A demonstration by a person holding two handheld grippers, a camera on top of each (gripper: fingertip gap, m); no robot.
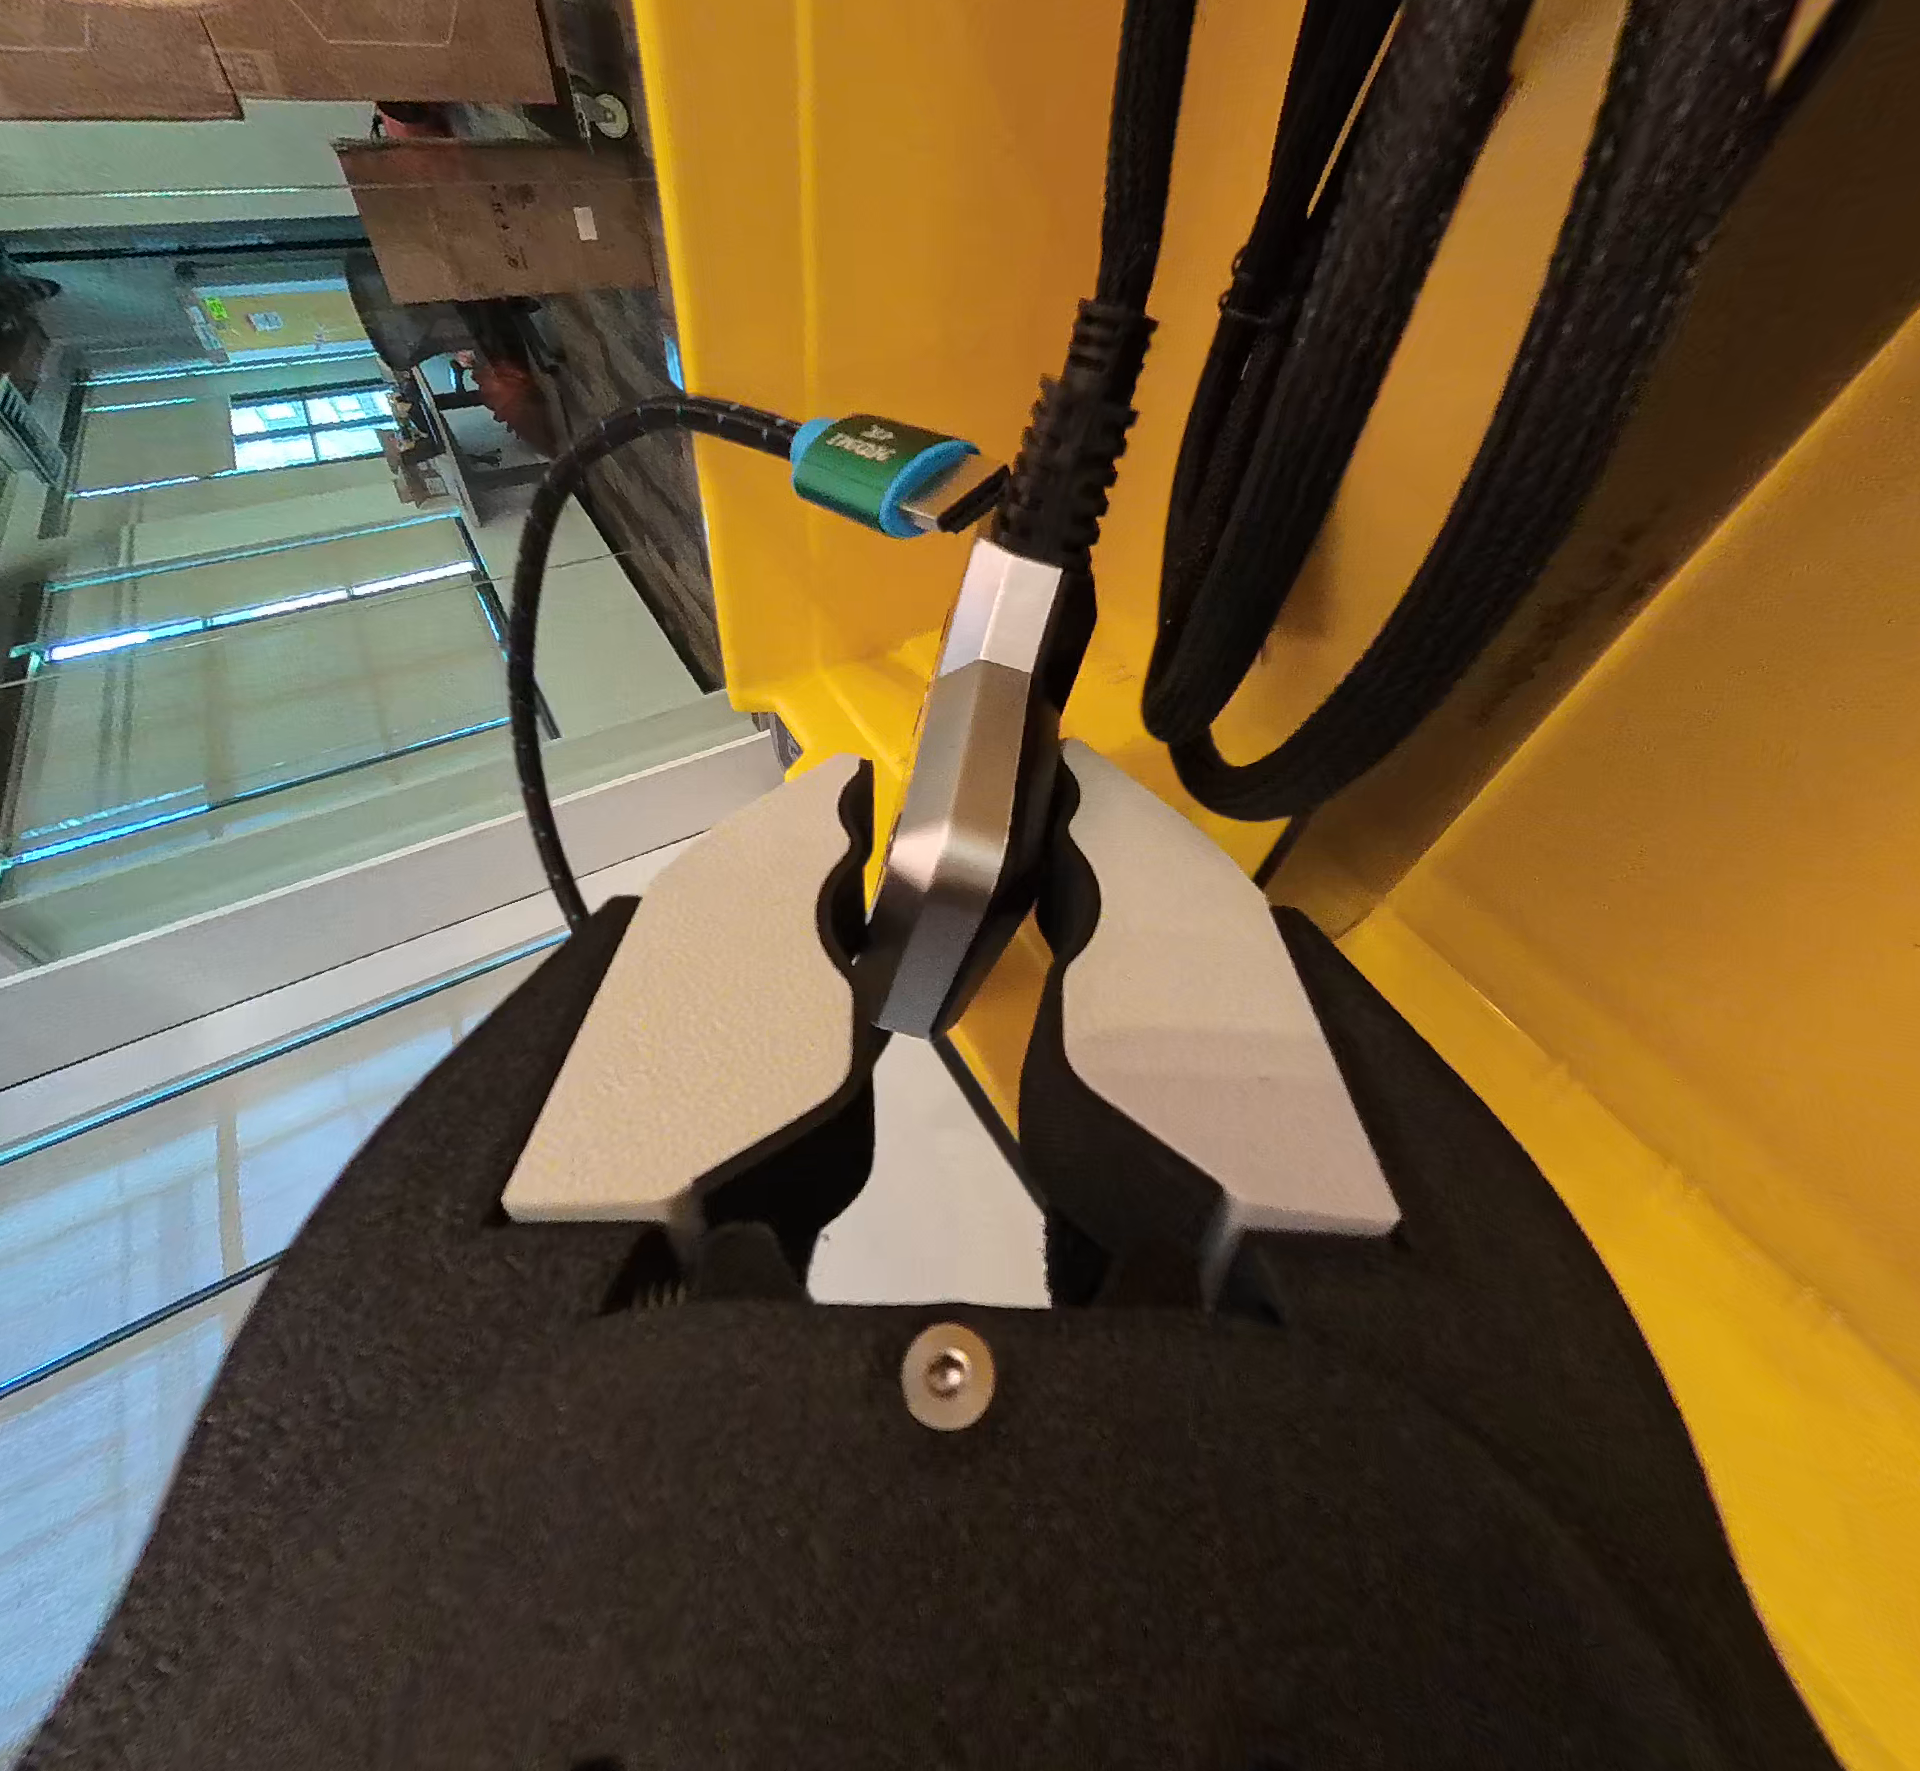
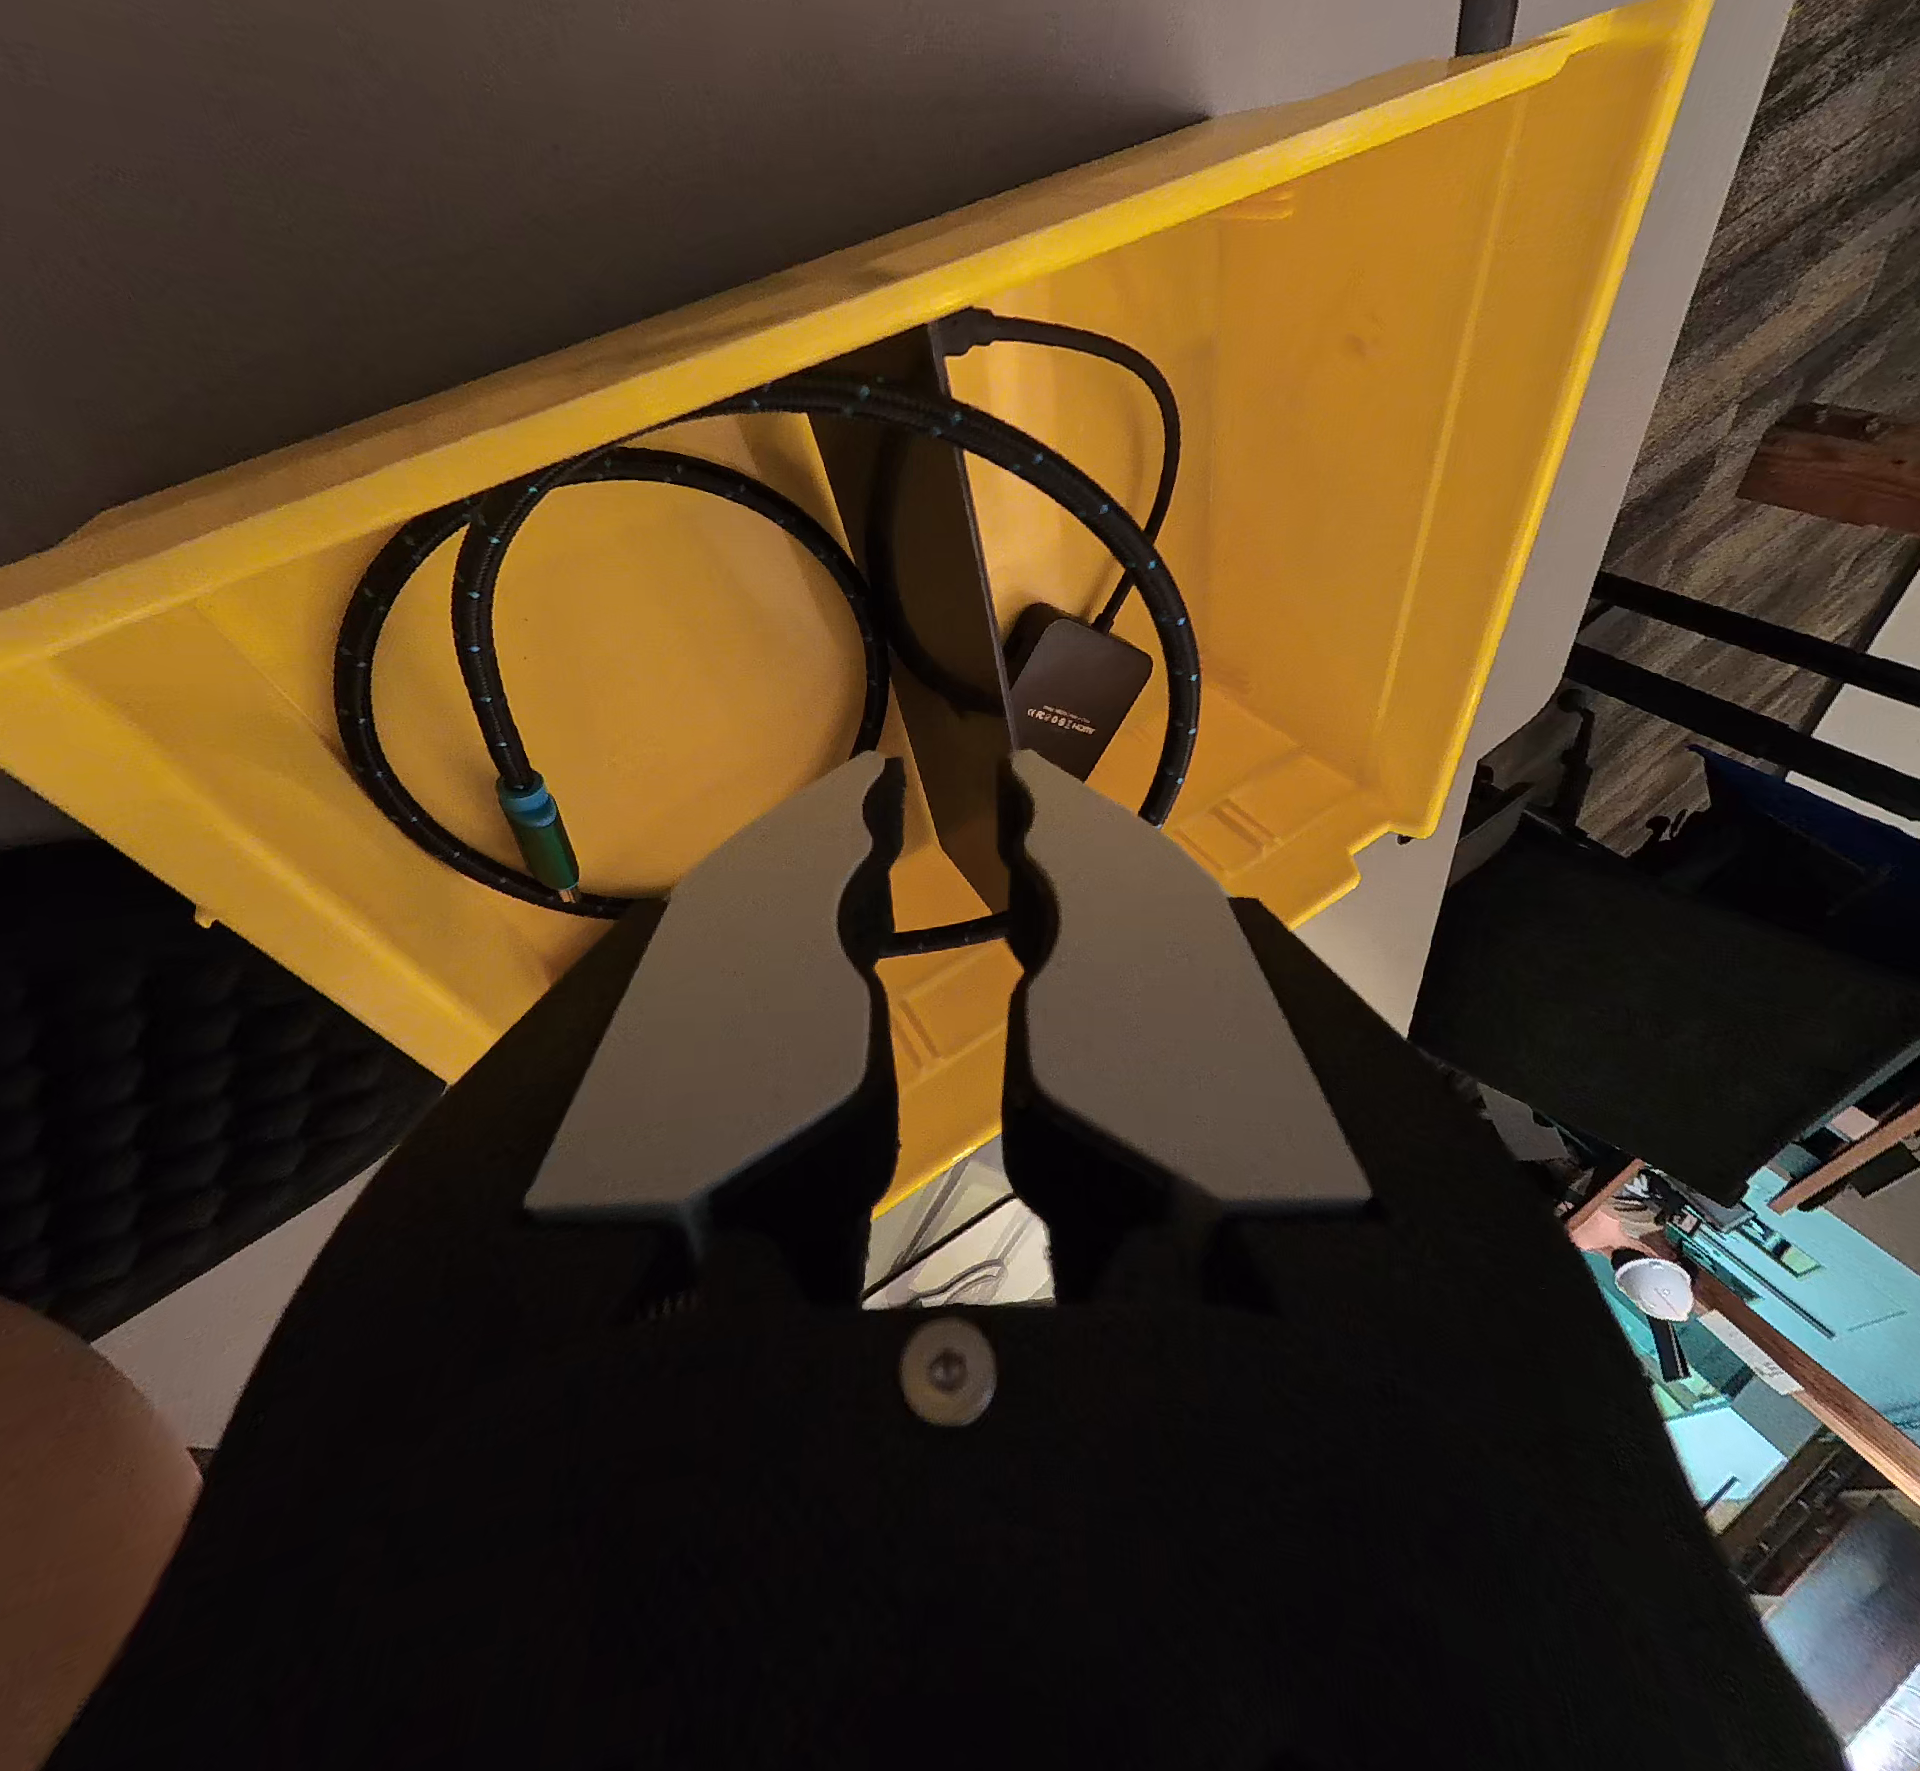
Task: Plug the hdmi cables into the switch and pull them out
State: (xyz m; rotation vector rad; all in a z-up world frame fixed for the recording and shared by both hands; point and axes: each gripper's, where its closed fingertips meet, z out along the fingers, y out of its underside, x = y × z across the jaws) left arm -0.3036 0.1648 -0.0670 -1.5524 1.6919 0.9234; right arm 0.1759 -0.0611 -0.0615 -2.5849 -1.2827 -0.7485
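The silver switch [image 1: 971, 828] stands edge-on, clamped between the fingers of the left gripper [image 1: 961, 786], just beside the yellow bin [image 1: 914, 163]. A green-and-blue HDMI plug [image 1: 894, 472] points its metal tip at the switch's top edge; whether it is seated is hard to tell. Black braided cables [image 1: 1455, 371] hang behind. The right gripper [image 2: 945, 771] hovers with a narrow gap, holding nothing, over the bin's dark divider [image 2: 940, 641]. Only this view shows a coiled cable [image 2: 436, 641] and a dark box [image 2: 1081, 698] inside

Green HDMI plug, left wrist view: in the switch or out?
Out: the green plug shows a bare metal tip, next to the top of the switch clamped in the left gripper.
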